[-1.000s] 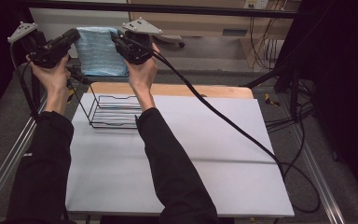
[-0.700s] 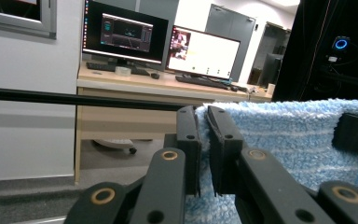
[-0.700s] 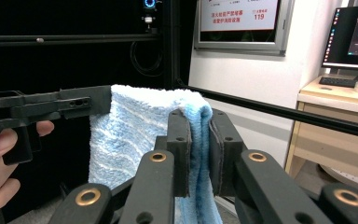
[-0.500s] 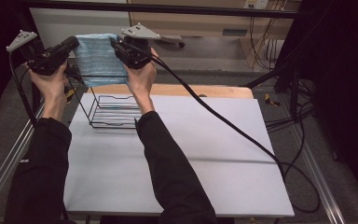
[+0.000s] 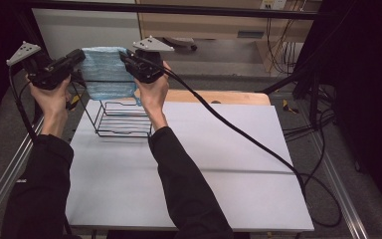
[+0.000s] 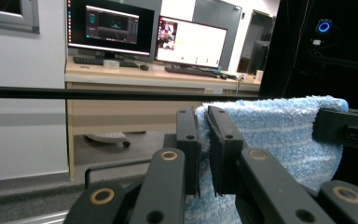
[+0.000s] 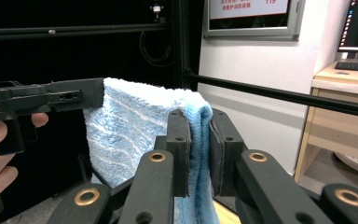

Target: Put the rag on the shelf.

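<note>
Fingers, high view: both pairs were closed on the top corners of the blue towel [image 5: 105,72] — the left gripper [image 5: 73,60] on its left corner, the right gripper [image 5: 128,60] on its right.
Towel, high view: it hung spread flat between the two grippers, above and just behind the black wire rack [image 5: 121,118] on the white table [image 5: 219,164]; holding both corners apart likely kept the cloth taut so it could be lowered over the rack.
Left gripper view: the black jaws were pinched on a fold of the towel [image 6: 279,135], only cloth between them; the other gripper [image 6: 347,128] clamped the far corner.
Right gripper view: the jaws were shut on a doubled towel edge [image 7: 198,140] — a grip near the hem, probably to keep it from slipping.
</note>
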`<action>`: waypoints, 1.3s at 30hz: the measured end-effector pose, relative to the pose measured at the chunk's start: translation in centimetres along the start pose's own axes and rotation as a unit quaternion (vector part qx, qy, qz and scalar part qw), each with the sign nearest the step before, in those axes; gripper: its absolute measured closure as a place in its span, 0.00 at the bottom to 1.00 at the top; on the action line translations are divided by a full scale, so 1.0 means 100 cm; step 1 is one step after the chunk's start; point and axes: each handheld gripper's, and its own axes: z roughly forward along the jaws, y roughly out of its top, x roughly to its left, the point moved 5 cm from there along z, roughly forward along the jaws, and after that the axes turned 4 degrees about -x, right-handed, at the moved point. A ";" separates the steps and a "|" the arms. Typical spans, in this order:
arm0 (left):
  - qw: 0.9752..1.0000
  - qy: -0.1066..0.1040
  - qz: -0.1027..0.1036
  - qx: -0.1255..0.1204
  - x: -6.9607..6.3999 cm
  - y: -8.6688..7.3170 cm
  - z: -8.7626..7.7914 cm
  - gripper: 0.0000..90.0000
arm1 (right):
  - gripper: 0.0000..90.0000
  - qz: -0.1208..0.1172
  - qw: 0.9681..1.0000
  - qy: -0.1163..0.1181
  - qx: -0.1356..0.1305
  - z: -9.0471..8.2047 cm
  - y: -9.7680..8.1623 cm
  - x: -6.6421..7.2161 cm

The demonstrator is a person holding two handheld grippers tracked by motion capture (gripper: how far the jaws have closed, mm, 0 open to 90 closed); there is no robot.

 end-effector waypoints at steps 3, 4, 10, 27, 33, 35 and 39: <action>1.000 0.000 0.003 0.004 0.001 -0.003 -0.004 0.92 | 0.90 0.001 1.000 0.003 0.003 0.000 -0.004 0.002; 1.000 -0.001 0.003 0.004 0.001 -0.004 -0.005 0.92 | 0.90 0.001 1.000 0.004 0.003 0.000 -0.006 0.003; 1.000 -0.012 0.002 0.004 0.002 -0.008 -0.014 0.92 | 0.89 -0.003 1.000 0.013 0.001 -0.003 -0.009 0.009; 0.999 -0.037 0.015 0.028 -0.003 -0.017 -0.036 0.91 | 0.88 -0.011 0.998 0.042 0.042 -0.017 -0.014 0.025; 0.998 -0.037 0.028 0.041 -0.007 -0.021 -0.043 0.91 | 0.88 -0.015 0.997 0.050 0.062 -0.020 -0.017 0.027; 0.998 -0.037 0.025 0.046 -0.008 -0.023 -0.046 0.91 | 0.87 -0.022 0.996 0.055 0.067 -0.021 -0.018 0.029; 0.997 -0.041 0.024 0.055 -0.009 -0.027 -0.050 0.90 | 0.87 -0.018 0.995 0.063 0.070 -0.025 -0.021 0.029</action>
